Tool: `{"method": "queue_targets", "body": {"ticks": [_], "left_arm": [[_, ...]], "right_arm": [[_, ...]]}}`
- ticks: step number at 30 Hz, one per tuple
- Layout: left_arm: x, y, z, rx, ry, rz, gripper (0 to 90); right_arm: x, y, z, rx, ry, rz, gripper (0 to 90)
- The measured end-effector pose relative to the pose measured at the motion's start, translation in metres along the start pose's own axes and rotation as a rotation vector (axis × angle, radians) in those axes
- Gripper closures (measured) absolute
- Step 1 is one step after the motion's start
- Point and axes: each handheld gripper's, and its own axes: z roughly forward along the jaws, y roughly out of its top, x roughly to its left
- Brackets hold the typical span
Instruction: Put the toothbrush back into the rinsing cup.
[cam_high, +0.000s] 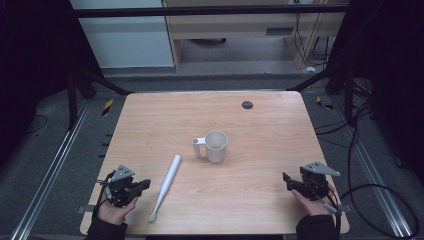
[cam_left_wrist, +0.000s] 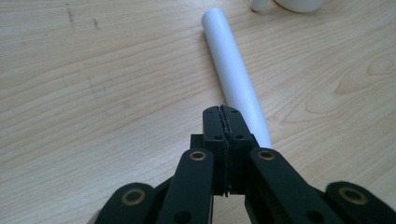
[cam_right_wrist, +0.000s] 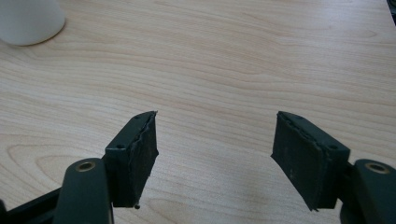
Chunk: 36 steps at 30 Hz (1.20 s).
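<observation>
- A lab or test rig, not a home.
- A pale wooden table (cam_high: 280, 200) stands on grey carpet between metal floor rails (cam_high: 47, 175).
- Black cables (cam_high: 385, 195) trail over the floor.
- Black curtains (cam_high: 30, 60) flank it.

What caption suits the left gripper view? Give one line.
Left gripper, jaws shut on nothing, beside a white toothbrush handle lying on the wooden table.

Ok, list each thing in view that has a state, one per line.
Left gripper: shut, nothing between its jaws, beside the toothbrush.
Right gripper: open, empty.
Toothbrush: lying flat on the table, not held.
Mug: upright, handle towards the left of the high view.
</observation>
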Motion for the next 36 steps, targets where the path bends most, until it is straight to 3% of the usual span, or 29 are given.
{"method": "queue_targets", "body": {"ticks": [14, 23, 36], "left_arm": [[-0.023, -0.006, 0.007, 0.058, -0.074, 0.05, 89.1], [-0.03, -0.009, 0.015, 0.106, -0.097, 0.087, 89.1], [-0.032, -0.011, 0.021, 0.155, -0.102, 0.107, 89.2]], "right_arm": [[0.002, 0.0, 0.001, 0.009, 0.008, -0.006, 30.4], [0.002, 0.0, 0.002, 0.013, 0.01, -0.007, 30.3], [0.001, -0.001, 0.003, 0.02, 0.012, -0.008, 30.1]]}}
